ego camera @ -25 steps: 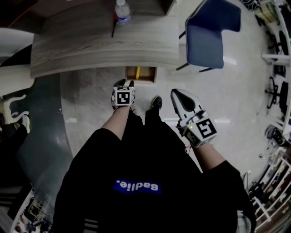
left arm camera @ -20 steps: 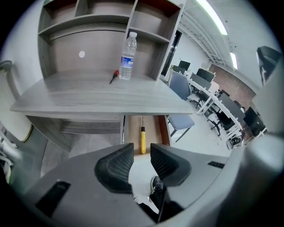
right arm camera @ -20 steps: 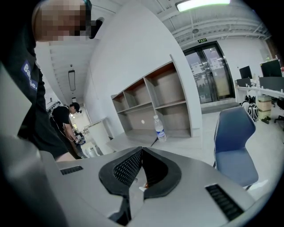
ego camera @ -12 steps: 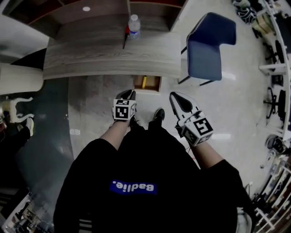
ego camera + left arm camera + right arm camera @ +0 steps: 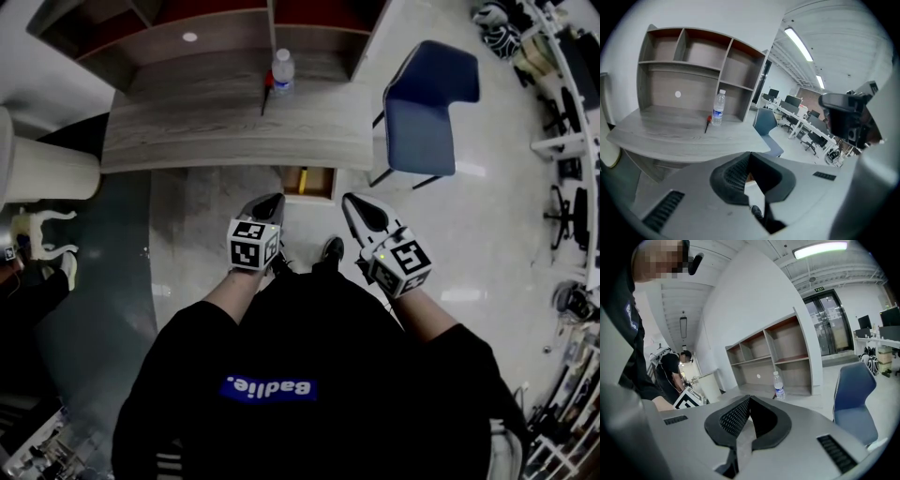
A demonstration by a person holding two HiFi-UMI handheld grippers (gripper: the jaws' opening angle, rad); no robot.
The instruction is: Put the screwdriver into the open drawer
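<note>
Both closed (empty), left gripper (image 5: 270, 200), right gripper (image 5: 353, 201), screwdriver (image 5: 265, 96) on desk (image 5: 197, 131)

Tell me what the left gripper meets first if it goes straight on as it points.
Likely the desk, at its front edge, or the open drawer just under it; depth is unclear. The left gripper is shut and empty.

Grey wood-grain desk (image 5: 234, 131) runs along the white wall (image 5: 754, 310), with an open shelf unit (image 5: 693, 70) standing on its back edge. Blue chair (image 5: 427, 103) sits just beside it on pale glossy floor (image 5: 487, 225). Strip lights (image 5: 799, 44) glow overhead, glass doors (image 5: 829, 324) beyond.
</note>
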